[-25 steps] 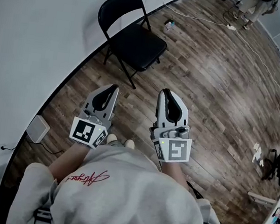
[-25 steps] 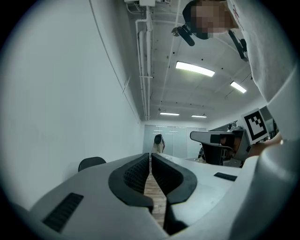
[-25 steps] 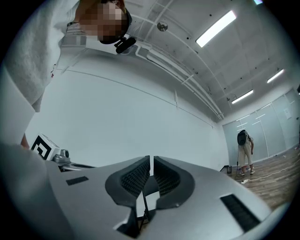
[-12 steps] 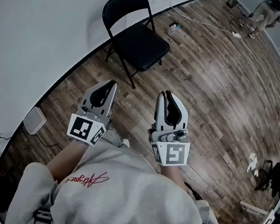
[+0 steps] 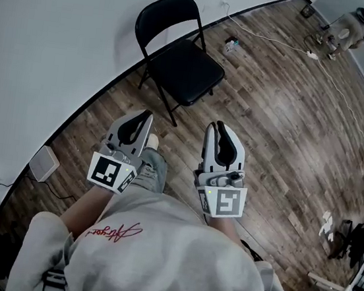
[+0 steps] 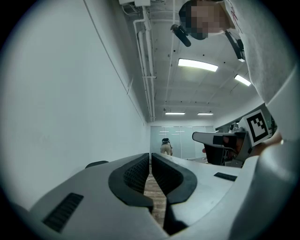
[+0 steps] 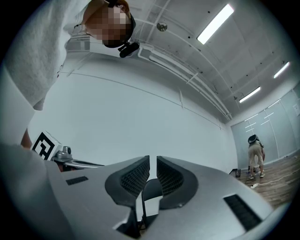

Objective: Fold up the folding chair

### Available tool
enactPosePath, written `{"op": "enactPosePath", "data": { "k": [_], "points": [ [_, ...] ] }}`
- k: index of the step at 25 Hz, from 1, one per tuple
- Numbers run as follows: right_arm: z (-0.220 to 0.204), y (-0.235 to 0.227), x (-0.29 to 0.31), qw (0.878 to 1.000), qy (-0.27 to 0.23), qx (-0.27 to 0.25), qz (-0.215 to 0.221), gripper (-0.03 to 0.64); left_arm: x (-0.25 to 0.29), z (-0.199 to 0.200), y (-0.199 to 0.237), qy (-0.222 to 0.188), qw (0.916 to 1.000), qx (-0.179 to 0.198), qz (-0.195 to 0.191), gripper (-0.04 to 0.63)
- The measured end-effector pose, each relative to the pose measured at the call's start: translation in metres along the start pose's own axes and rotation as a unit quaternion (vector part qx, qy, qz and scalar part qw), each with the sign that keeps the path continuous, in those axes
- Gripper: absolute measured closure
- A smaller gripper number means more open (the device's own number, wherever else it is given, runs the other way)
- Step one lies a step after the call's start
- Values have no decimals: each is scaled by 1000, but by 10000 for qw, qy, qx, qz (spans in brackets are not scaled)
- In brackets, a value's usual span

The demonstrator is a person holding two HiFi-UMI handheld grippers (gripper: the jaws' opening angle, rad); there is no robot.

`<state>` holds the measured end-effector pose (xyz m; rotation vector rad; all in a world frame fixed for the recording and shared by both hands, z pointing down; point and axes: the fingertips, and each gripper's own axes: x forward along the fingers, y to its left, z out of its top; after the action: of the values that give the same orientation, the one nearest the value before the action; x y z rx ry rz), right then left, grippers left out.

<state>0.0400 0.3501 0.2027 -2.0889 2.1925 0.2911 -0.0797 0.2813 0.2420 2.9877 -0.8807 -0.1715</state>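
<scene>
Both grippers have come nearer the chair, and a leg steps out between them. Left gripper and right gripper are squeezed closed, holding nothing. Just ahead, a bit left, the chair stands open by the wall. So the left gripper is nearer. Only floor lies between. A cord lies farther off.

Folding chair sat on the floor by the wall. Left claw and right claw were side by side before it.
</scene>
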Motion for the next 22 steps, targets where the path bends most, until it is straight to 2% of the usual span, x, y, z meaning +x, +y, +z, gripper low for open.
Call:
{"op": "enactPosePath", "data": {
  "k": [5,9,14,15,16,17,20,21,22],
  "points": [
    [-24,-22,68,10000,37,-17,20,580,59,-5,52,-151,9996,-243,-11,571],
    [-40,-42,131,9999,11,140,21,580,115,-16,98,26,9996,-285,-63,571],
    [-66,-78,207,9990,238,270,-275,580,183,-24,159,179,9990,-410,62,569],
    [-73,-85,220,9985,306,311,-331,571,195,-27,173,213,9988,-437,99,569],
    [-79,-91,232,9979,382,367,-371,529,206,-32,187,263,9985,-464,148,569],
    [-86,-97,242,9972,453,436,-395,480,215,-38,202,324,9980,-486,230,569],
    [-110,-114,263,9944,659,644,-509,414,228,-64,253,595,9935,-520,825,567],
    [-123,-118,266,9930,782,691,-561,406,226,-78,268,733,9900,-551,1068,534],
    [-140,-120,267,9909,941,747,-607,400,223,-95,283,886,9860,-592,1283,464]
  ]
}}
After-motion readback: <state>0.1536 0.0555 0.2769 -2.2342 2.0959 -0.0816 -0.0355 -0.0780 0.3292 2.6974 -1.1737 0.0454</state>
